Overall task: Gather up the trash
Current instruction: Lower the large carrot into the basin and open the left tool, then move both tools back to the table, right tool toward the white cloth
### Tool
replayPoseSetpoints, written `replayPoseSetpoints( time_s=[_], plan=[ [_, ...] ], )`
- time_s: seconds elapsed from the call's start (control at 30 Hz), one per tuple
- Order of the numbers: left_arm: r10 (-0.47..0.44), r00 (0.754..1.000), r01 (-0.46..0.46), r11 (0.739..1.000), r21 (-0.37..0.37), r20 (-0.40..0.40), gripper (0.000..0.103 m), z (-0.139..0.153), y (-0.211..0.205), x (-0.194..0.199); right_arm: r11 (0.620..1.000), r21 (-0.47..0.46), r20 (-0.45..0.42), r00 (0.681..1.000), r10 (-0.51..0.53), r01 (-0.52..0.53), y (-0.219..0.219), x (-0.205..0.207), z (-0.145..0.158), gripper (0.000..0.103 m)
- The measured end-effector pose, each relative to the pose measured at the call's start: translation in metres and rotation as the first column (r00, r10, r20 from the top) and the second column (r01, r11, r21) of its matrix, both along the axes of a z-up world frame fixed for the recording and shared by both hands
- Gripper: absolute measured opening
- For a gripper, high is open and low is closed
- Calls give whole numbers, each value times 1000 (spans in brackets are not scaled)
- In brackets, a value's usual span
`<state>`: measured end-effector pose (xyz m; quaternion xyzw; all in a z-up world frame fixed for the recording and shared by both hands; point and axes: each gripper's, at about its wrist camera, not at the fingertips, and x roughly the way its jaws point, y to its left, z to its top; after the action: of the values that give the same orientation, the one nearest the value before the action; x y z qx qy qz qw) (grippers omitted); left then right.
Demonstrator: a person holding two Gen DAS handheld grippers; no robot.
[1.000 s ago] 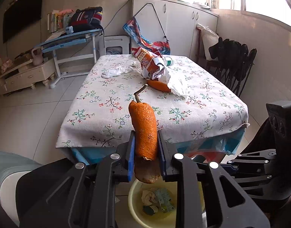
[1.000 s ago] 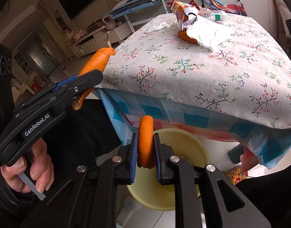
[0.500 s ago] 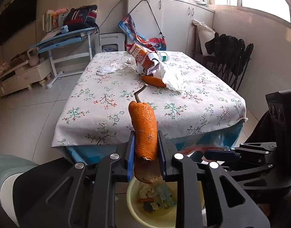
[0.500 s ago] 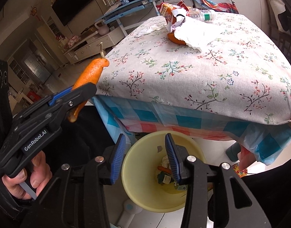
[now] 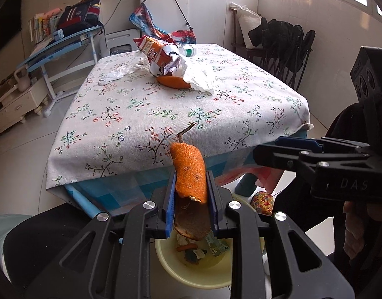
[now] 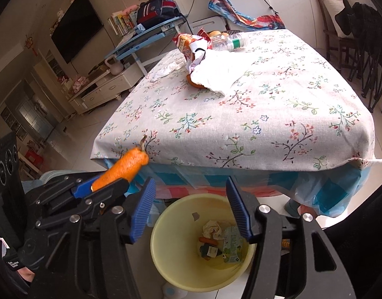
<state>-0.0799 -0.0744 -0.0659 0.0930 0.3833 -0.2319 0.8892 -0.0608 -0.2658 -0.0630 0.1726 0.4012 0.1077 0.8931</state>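
Left gripper (image 5: 191, 204): clamped tight on a strip of orange peel (image 5: 189, 177), stem end up, poised over the near side of the yellow basin (image 6: 181, 269) on the floor below the table (image 5: 131, 114) edge. Right gripper (image 6: 191, 209): jaws opening, nothing between them, directly above the basin, which holds crumpled paper, a small carton and an orange scrap. Farther back on the floral tablecloth: another orange peel (image 5: 173, 82) under a white paper (image 5: 201, 74), a juice carton (image 5: 153, 52), a plastic bottle (image 6: 228, 41).
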Motion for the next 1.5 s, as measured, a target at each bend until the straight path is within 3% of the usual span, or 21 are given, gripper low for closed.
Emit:
replayPoseSetpoints(
  time_s=[0.4, 0.47, 0.63, 0.87, 1.23, 1.5],
  plan=[
    [-63, 996, 67, 995, 70, -56, 22, -15, -13, -4, 998, 18, 26, 998, -63, 62, -13, -3, 6, 62],
    [-70, 996, 75, 993, 89, -64, 25, -18, -15, -5, 998, 19, 27, 997, -67, 66, -14, -3, 6, 63],
    [-64, 996, 71, 991, 117, -65, 46, -20, -17, -5, 997, 20, 29, 997, -71, 71, -16, -3, 6, 64],
    [-47, 997, 54, 991, 121, -53, 55, -18, -15, -4, 998, 20, 27, 997, -68, 68, -16, -3, 6, 64],
    [27, 1000, -26, 994, 111, -15, 71, -12, -7, 1, 998, 19, 26, 997, -67, 66, -15, -4, 6, 65],
    [137, 990, -137, 990, 42, 21, 77, -1, 13, 9, 998, 19, 26, 997, -67, 67, -15, -4, 6, 65]
  ],
)
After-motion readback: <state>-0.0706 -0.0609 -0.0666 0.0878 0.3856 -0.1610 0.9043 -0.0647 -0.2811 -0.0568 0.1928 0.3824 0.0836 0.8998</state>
